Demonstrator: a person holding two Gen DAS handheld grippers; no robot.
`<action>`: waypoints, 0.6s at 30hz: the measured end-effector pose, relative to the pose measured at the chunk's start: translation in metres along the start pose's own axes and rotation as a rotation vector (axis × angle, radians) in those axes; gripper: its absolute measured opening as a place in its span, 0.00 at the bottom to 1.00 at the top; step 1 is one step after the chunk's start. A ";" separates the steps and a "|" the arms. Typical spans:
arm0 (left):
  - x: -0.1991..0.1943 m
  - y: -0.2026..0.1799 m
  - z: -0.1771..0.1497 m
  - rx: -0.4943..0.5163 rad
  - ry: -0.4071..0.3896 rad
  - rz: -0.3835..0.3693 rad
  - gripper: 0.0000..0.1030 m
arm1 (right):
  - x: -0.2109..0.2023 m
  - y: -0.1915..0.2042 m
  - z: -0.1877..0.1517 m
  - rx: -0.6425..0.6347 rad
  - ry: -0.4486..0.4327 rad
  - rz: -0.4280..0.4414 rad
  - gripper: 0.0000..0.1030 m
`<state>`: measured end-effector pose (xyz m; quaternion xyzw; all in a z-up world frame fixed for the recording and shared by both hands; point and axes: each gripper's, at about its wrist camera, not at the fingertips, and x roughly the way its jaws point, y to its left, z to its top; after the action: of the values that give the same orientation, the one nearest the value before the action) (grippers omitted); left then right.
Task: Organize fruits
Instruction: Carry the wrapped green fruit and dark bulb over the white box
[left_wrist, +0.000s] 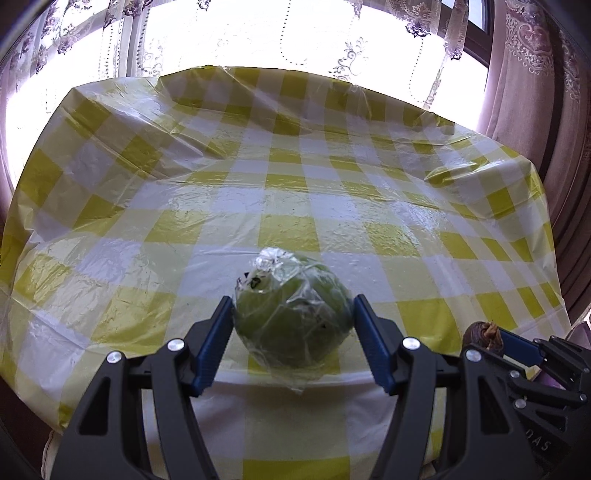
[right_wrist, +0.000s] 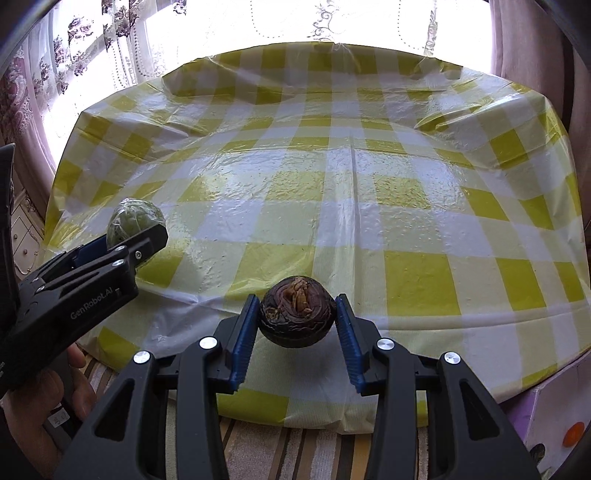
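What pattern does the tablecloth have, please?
The tablecloth is checked in yellow and white; the right wrist view shows it best.

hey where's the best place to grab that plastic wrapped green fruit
Across its widest middle, pads on the left and right flanks, coming from the near table edge as the left gripper does. The wrapped green fruit is round; its twisted film knot sits on top, offering nothing firm.

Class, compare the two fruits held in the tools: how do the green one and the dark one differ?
The green fruit is wrapped in clear plastic; the dark brown fruit is bare. Green looks smooth, brown looks wrinkled. The left tool holds green, the right tool brown. Both are round and gripped.
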<state>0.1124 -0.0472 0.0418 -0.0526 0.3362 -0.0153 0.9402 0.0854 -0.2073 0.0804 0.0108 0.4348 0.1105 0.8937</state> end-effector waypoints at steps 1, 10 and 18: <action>-0.002 -0.003 -0.002 0.006 0.001 -0.001 0.63 | -0.003 -0.002 -0.002 0.002 -0.002 -0.001 0.40; -0.020 -0.029 -0.011 0.068 0.005 -0.019 0.63 | -0.030 -0.023 -0.025 0.036 -0.019 -0.008 0.40; -0.034 -0.056 -0.020 0.123 0.010 -0.062 0.63 | -0.056 -0.046 -0.043 0.075 -0.039 -0.028 0.40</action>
<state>0.0736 -0.1022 0.0542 -0.0052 0.3376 -0.0653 0.9390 0.0269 -0.2675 0.0920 0.0406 0.4212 0.0812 0.9024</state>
